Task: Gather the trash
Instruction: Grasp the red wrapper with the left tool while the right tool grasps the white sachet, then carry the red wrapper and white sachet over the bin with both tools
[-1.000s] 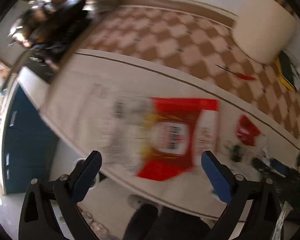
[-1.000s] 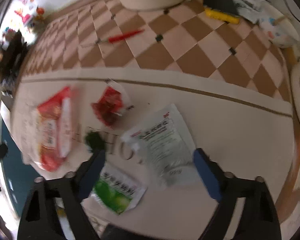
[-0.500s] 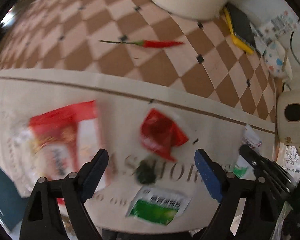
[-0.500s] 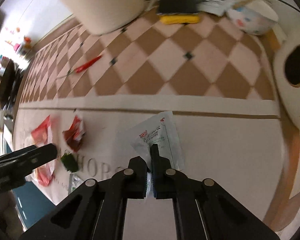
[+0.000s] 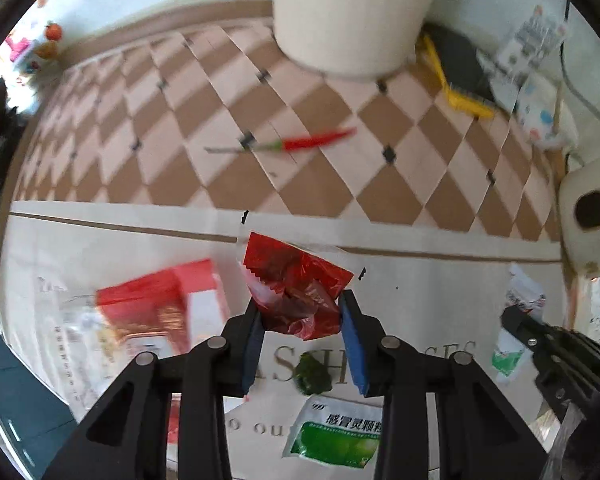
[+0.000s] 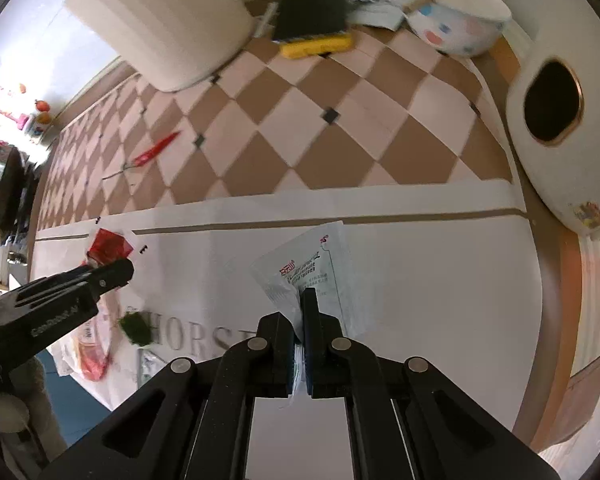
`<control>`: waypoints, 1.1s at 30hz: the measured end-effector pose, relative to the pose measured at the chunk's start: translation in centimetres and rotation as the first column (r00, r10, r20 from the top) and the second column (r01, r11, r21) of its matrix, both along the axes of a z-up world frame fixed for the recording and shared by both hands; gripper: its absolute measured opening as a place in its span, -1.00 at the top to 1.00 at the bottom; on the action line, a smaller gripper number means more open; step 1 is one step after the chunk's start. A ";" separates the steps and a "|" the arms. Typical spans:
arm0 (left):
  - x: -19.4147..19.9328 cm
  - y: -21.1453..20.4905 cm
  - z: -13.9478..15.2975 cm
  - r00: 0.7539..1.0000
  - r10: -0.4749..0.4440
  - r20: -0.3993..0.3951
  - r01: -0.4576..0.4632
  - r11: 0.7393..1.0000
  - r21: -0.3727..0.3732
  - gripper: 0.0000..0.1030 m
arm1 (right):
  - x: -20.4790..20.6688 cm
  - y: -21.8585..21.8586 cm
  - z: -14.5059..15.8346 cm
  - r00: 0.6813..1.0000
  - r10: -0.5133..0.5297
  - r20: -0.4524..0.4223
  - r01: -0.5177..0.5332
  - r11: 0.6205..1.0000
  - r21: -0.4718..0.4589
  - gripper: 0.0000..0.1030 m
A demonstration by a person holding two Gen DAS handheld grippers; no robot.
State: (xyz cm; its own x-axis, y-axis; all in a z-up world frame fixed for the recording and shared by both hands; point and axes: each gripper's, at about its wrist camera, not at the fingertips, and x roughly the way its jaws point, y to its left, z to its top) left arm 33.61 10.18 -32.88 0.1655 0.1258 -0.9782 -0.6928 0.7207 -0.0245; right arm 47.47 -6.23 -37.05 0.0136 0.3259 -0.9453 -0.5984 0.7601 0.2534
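Left gripper (image 5: 302, 306): jaws closing around the crumpled red wrapper (image 5: 296, 284). Wrapper sits between the blue pads (image 5: 354, 344), which touch or nearly touch its sides; can't tell if they press on it yet. Wrapper lies on the white tabletop (image 5: 440, 292), just inside the brown stripe.

Right gripper (image 6: 300, 304): jaws together, clamped on the near edge of the white sachet (image 6: 316, 268) with red and green print. Rest of the sachet lies flat on the tabletop ahead of the fingers.

Other trash on the table, left wrist view:
- green-and-white sachet (image 5: 338, 432) near the table's front edge, below the left gripper
- small dark green clump (image 5: 312, 374) between that sachet and the red wrapper
- large red-and-white packet (image 5: 156, 312) to the left of the red wrapper, blurred
- another small green-and-white packet (image 5: 508, 354) just beside the right gripper's fingers at the picture's right

Floor beyond the table: brown and pink checked tiles, a red chili (image 5: 304, 143) lying on them. Cream bin (image 5: 352, 16) stands at the back by the wall, yellow-edged dustpan (image 5: 458, 76) beside it, spotted bowl (image 6: 456, 20) further right.
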 end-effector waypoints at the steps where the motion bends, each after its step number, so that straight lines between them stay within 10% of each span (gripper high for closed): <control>1: -0.4 0.1 0.7 1.000 0.010 0.009 -0.010 1.000 0.002 0.37 | -0.2 -0.6 0.8 1.000 0.010 0.005 -0.010 1.000 0.007 0.93; 9: -6.2 1.5 7.1 0.984 0.128 0.127 -0.141 0.985 0.099 0.38 | -4.7 4.6 5.0 0.993 0.117 0.035 -0.119 0.989 0.091 0.93; 18: -21.2 5.2 9.9 0.934 0.309 0.179 -0.335 0.933 0.134 0.38 | -13.4 10.5 8.8 0.956 0.285 0.071 -0.292 0.947 0.132 0.94; 28: -41.0 5.5 10.2 0.814 0.544 0.203 -0.575 0.806 0.143 0.38 | -30.6 17.9 10.6 0.845 0.530 0.073 -0.534 0.829 0.163 0.94; 33: -51.4 5.1 8.5 0.717 0.667 0.203 -0.694 0.710 0.116 0.38 | -41.8 20.7 9.0 0.758 0.651 0.045 -0.650 0.746 0.145 0.94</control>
